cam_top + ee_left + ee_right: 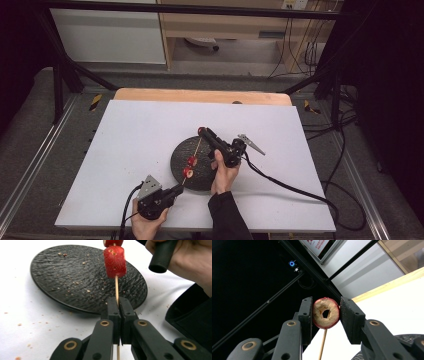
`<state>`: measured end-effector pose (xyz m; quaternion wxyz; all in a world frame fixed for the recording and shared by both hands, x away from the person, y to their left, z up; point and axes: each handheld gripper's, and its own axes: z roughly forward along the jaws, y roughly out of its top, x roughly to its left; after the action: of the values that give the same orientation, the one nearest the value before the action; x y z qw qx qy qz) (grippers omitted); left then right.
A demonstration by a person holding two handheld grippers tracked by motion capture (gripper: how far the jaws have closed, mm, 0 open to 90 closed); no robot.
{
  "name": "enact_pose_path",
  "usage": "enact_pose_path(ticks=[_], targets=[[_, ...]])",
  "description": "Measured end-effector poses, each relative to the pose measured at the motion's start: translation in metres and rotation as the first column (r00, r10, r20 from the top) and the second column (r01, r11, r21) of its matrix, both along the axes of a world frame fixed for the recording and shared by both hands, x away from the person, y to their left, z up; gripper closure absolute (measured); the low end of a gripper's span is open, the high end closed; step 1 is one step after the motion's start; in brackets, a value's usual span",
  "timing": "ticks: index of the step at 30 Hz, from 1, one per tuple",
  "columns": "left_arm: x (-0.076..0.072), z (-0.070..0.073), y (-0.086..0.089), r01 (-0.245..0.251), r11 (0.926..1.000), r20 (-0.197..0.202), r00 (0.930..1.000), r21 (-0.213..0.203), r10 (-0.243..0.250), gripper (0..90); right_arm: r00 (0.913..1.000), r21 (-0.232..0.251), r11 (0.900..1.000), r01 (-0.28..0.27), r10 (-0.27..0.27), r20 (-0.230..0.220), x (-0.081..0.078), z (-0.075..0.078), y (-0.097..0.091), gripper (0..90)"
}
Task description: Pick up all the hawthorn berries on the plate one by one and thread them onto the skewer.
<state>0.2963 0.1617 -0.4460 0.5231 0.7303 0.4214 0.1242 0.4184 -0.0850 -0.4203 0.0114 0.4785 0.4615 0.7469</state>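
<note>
Left gripper (119,305): clamped on wooden skewer (116,288). Right gripper (326,313): clamped on cored red fruit ring (326,312) above black plate (181,155).

Even overhead light leaves the white bench (150,140) bright (nearly washed out in the left gripper view), surroundings dark, shadows soft, high view grainy.

Red fruit pieces (115,261) on a pale wooden skewer (116,288), above a black ripple-textured plate (62,277) on a white table (135,135).

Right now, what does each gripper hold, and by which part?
The left gripper holds the wooden skewer near its lower end. The right gripper holds a red fruit ring by its outer sides.
</note>
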Motion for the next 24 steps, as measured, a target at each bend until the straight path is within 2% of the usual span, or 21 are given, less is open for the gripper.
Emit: enact_pose_path(ticks=[2,9,17,24], targets=[[0.001,0.002,0.004,-0.01,0.9999,0.001,0.9999,-0.011,0.01,88.5,0.9999,-0.001,0.9999,0.012,-0.012,-0.003,0.0,-0.001,-0.002,64.2],[-0.001,0.005,0.006,-0.016,0.9999,0.02,0.9997,0.007,0.016,88.5,0.9998,0.003,0.9998,0.02,-0.02,-0.007,0.002,-0.001,-0.005,64.2],[-0.001,0.004,0.002,-0.014,0.9999,0.037,0.9992,0.005,0.014,88.5,0.9998,0.012,0.9999,0.002,-0.002,-0.017,0.0,-0.002,-0.004,64.2],[0.007,0.003,-0.004,-0.023,0.9997,0.029,0.9993,0.004,0.023,88.5,0.9989,0.012,0.9997,-0.02,0.02,-0.043,-0.003,-0.008,0.0,64.2]])
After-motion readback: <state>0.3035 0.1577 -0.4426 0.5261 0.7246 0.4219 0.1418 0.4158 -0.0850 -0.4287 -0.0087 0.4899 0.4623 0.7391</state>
